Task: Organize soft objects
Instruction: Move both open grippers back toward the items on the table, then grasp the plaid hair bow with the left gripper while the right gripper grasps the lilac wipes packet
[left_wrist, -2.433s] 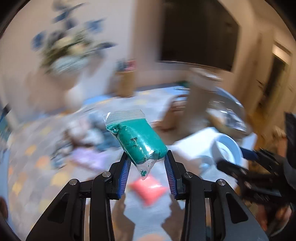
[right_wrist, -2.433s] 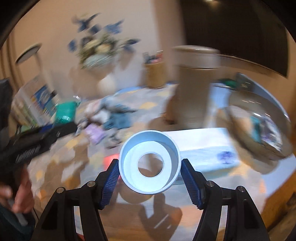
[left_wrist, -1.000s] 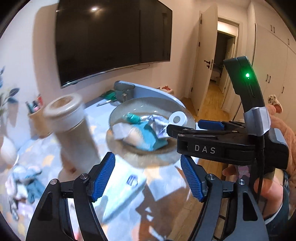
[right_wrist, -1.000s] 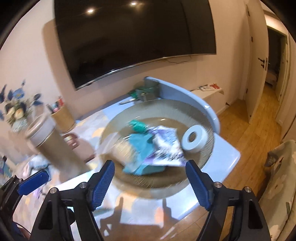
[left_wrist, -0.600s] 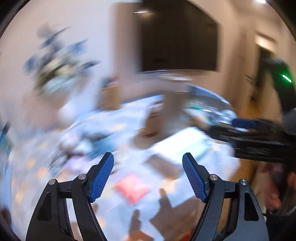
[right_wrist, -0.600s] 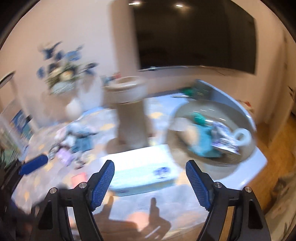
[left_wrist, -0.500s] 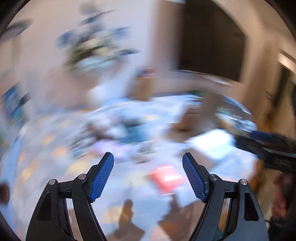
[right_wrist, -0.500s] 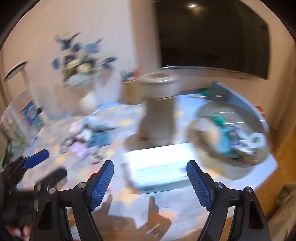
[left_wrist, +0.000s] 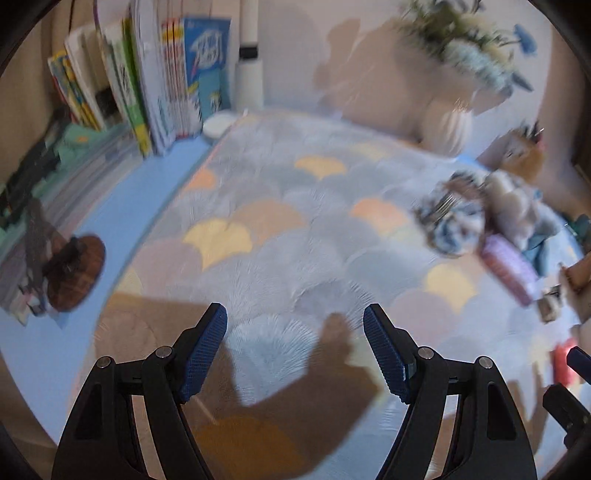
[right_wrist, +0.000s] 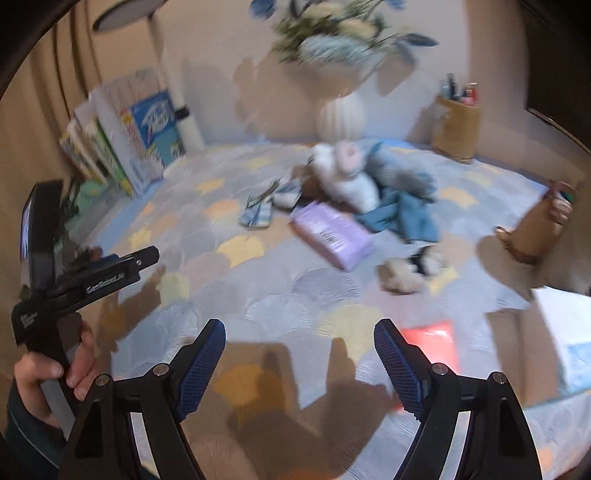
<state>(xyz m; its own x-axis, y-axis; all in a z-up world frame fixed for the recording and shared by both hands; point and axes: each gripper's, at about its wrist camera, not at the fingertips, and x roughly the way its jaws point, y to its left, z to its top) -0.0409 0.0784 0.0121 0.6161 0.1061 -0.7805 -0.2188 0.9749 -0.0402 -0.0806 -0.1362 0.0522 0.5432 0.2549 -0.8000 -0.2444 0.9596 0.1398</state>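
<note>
Standing along the left edge of the table (right_wrist: 177, 206), a row of books (right_wrist: 122, 147) leans upright against the wall, with a white lamp post (right_wrist: 173, 103) just beside them at the back. Nearer the front of that left edge, the left gripper (left_wrist: 295, 350) hovers over the patterned table mat (left_wrist: 280, 236) with its jaws spread wide and nothing between them; in the right wrist view the same tool shows side-on, gripped in the person's left hand (right_wrist: 55, 376). A dark round object (left_wrist: 74, 273) rests on the blue strip of table at the left edge, too blurred to name. Toward the middle of the table lies the heap of soft objects: a small striped cloth (right_wrist: 258, 210), a white plush toy (right_wrist: 347, 173), a lilac packet (right_wrist: 330, 232) touching the front of the heap, and a blue garment (right_wrist: 406, 206) spreading to the right of the plush. A pale rolled sock-like item (right_wrist: 406, 273) sits just in front of the blue garment. Behind the heap, at the back edge, stand a white ribbed vase (right_wrist: 341, 114) of flowers and, further right, a woven pen holder (right_wrist: 456, 129). The right gripper (right_wrist: 299, 373) hangs over the front of the table, its jaws likewise wide apart and empty. Just beside its right finger, a red pouch (right_wrist: 432, 343) lies flat on the mat near the front edge, well apart from the heap. At the right edge a tan object (right_wrist: 535, 229) stands, blurred, and a white box (right_wrist: 569, 332) lies near the front right corner.
</note>
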